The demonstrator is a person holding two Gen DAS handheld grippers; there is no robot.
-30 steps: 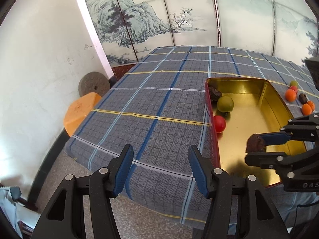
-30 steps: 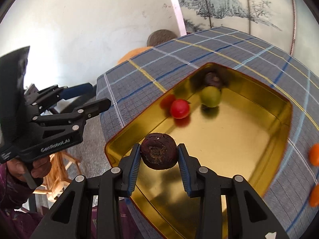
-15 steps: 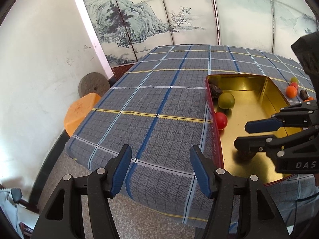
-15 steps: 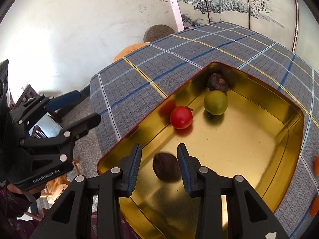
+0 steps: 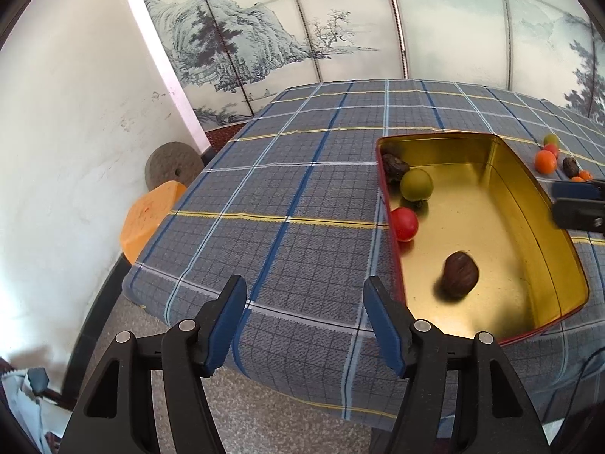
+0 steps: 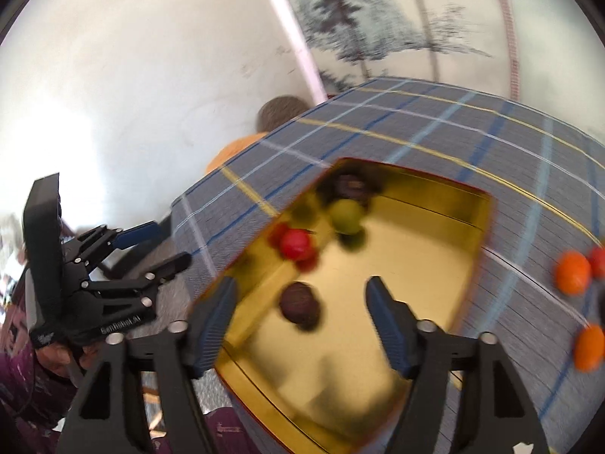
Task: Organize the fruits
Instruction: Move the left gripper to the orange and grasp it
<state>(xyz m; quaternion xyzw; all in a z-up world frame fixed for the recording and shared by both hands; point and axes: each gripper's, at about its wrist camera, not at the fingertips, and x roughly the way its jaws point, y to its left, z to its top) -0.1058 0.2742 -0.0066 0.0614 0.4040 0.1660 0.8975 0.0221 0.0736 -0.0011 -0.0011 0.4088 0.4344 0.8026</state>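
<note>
A gold tin tray [image 5: 529, 204] with a red outer rim sits on the plaid cloth. It holds a wrinkled dark fruit [image 5: 395, 166], a green fruit [image 5: 416, 184], a red fruit [image 5: 404, 224] and a round brown fruit [image 5: 459, 273]. The brown fruit [image 6: 300, 304] lies free on the tray floor. My right gripper [image 6: 300, 283] hangs above it, jaws opening, pads apart from the fruit. My left gripper [image 5: 305, 283] hovers over the table's near left edge, jaws opening, nothing between them. Only the right gripper's fingertips [image 5: 574, 204] show in the left wrist view.
Loose orange fruit [image 6: 573, 272], another orange one [image 6: 588, 348] and small dark and red ones lie on the cloth right of the tray. An orange stool [image 5: 151, 215] and a round millstone [image 5: 174, 164] stand by the white wall. A painted screen closes off the far side.
The right gripper let the brown fruit drop onto the tray floor, spread its jaws and drew away to the right. The left gripper stayed put with its jaws slightly wider.
</note>
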